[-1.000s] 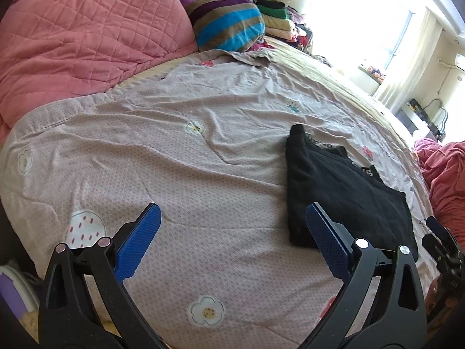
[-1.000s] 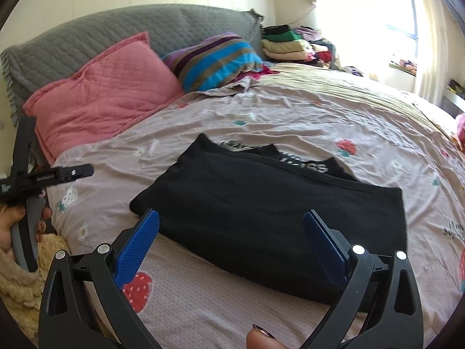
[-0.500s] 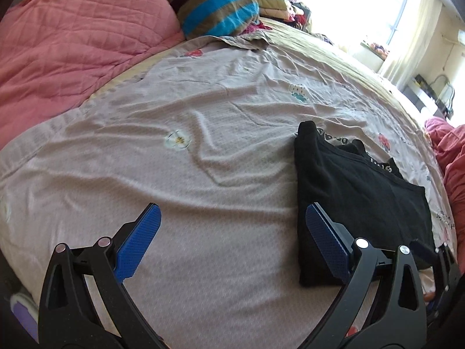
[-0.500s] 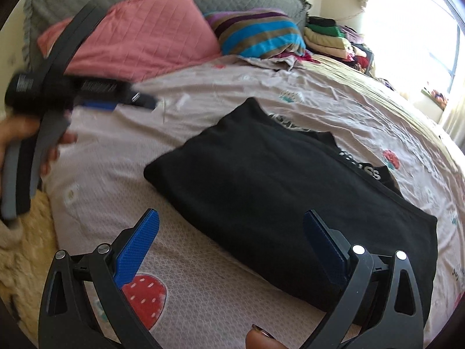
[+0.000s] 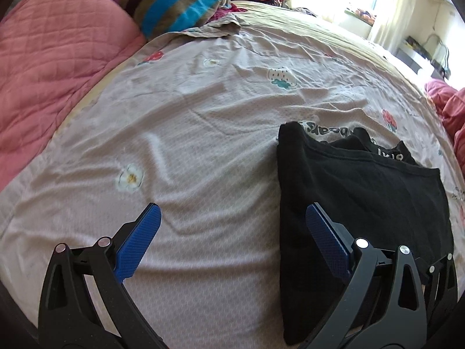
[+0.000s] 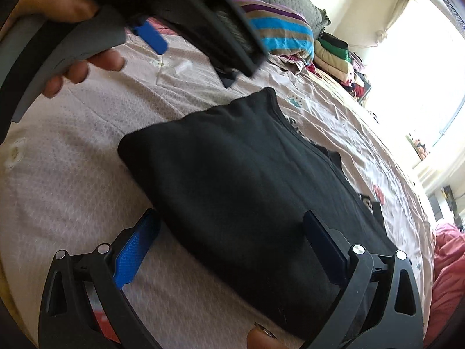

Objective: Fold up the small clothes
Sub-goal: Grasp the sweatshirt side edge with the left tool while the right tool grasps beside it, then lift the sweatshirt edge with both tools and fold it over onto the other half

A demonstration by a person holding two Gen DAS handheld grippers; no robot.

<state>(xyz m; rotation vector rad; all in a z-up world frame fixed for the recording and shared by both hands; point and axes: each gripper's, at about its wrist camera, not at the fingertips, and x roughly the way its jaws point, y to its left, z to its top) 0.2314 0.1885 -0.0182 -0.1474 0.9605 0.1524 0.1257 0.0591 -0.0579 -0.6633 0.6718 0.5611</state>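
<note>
So the folded black garment (image 6: 247, 180) lies flat on the bedsheet (image 5: 189, 145), long axis running diagonally away. The right gripper (image 6: 232, 241) straddles its near edge, jaws wide, empty; the left gripper (image 5: 232, 232), equally spread, sits off its left side.

Left gripper (image 5: 232, 238): jaws spread wide, nothing held. Right gripper (image 6: 231, 244): jaws spread wide, nothing held. Left hand (image 6: 66, 29) grips its handle, up-left of right gripper.

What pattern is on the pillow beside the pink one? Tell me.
The pillow has stripes of bright blue, olive-brown and purple, clearest in the left wrist view.
</note>
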